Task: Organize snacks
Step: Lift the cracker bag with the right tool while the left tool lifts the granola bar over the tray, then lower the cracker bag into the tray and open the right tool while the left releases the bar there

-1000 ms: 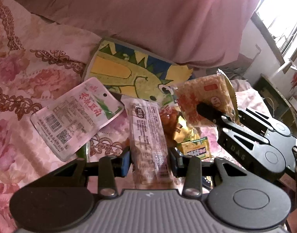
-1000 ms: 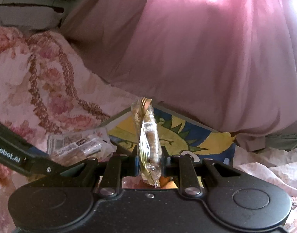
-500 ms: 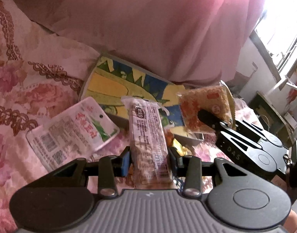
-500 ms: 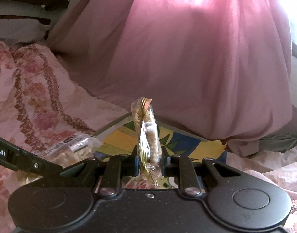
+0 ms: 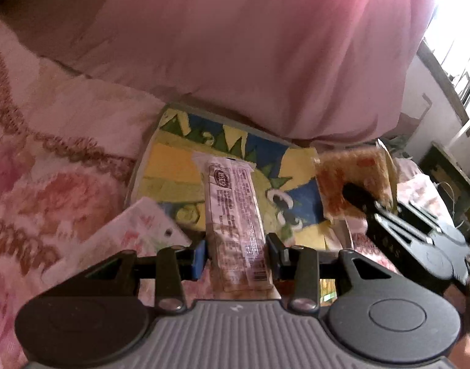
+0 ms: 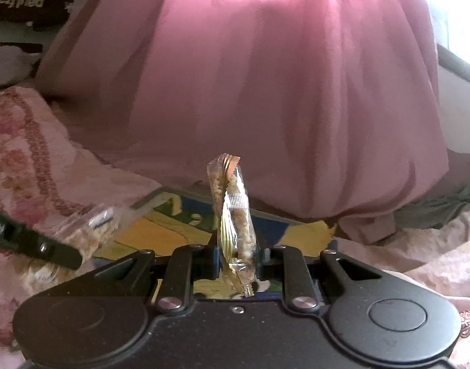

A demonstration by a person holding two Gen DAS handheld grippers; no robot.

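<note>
My left gripper (image 5: pixel 236 256) is shut on a long clear snack bar packet (image 5: pixel 235 215) that sticks forward over a flat box with a yellow, green and blue cartoon print (image 5: pixel 170 166). My right gripper (image 6: pixel 238 261) is shut on an orange crisp-rice snack pack (image 6: pixel 235 218), held edge-on and upright. The left wrist view shows the same pack (image 5: pixel 351 181) from its flat side, held at the right over the box's right end. In the right wrist view the left gripper's packet (image 6: pixel 81 230) shows at the left, above the same box (image 6: pixel 161 230).
A white and green snack pouch (image 5: pixel 136 230) lies on the floral bedspread (image 5: pixel 50 169) at the box's near left corner. A big pink pillow or duvet (image 5: pixel 250 46) rises just behind the box. A window and dark furniture (image 5: pixel 447 166) stand at far right.
Both grippers have moved forward with their packets, from over the loose snack pile to above the cartoon box. The white pouch and small snacks have slid back toward the lower edge.
</note>
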